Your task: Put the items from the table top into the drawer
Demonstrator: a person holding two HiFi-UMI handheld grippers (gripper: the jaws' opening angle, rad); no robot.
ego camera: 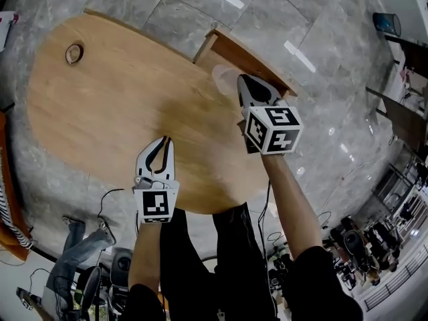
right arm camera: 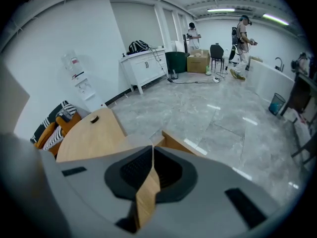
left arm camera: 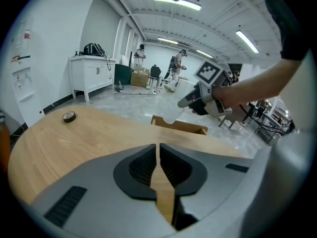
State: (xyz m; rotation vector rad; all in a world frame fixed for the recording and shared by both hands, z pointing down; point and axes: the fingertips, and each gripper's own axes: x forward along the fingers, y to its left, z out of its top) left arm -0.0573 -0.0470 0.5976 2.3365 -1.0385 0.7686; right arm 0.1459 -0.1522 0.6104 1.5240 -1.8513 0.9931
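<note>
A small tape roll (ego camera: 74,53) lies at the far left end of the oval wooden table (ego camera: 100,119); the left gripper view shows the tape roll (left arm camera: 69,116) too. An open wooden drawer (ego camera: 231,45) juts out past the table's far right side. My right gripper (ego camera: 242,79) is above it, shut on a pale translucent item (ego camera: 224,77). That pale item (left arm camera: 171,114) hangs over the drawer (left arm camera: 179,126) in the left gripper view. My left gripper (ego camera: 159,149) hovers over the table's near edge, shut and holding nothing.
Grey tiled floor surrounds the table. A person's legs (ego camera: 73,253) and cables lie on the floor at the lower left. An orange striped seat (ego camera: 8,206) stands by the table's left side. A white cabinet (left arm camera: 91,73) and people stand far back.
</note>
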